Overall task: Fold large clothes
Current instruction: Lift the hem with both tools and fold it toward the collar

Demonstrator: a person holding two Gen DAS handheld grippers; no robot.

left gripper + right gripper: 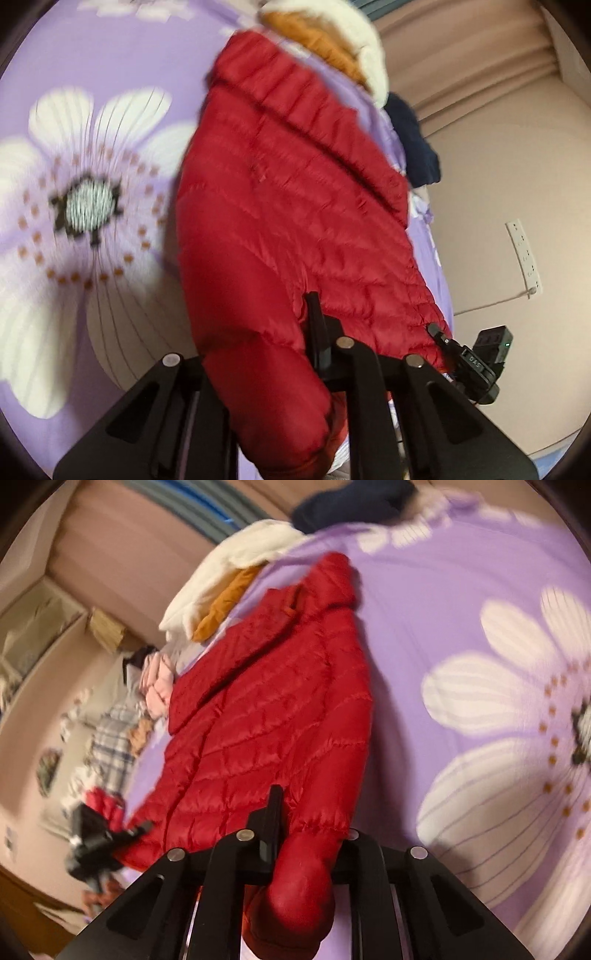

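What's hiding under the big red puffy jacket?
The red jacket lies on a purple bedsheet with big white flowers, which shows all around it. Whatever sits directly beneath is covered, so I can't tell if anything else is there.

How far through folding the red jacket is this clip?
Early. Done: the red puffer jacket lies on the purple floral bedspread with a panel folded across its front. In hand: the left gripper and right gripper each clamp its near edge. Left: the main folds.

jacket (pixel 266 709) on bedsheet (pixel 424 627) | clothes pile (pixel 218 590) behind jacket | both tongs at its near hem
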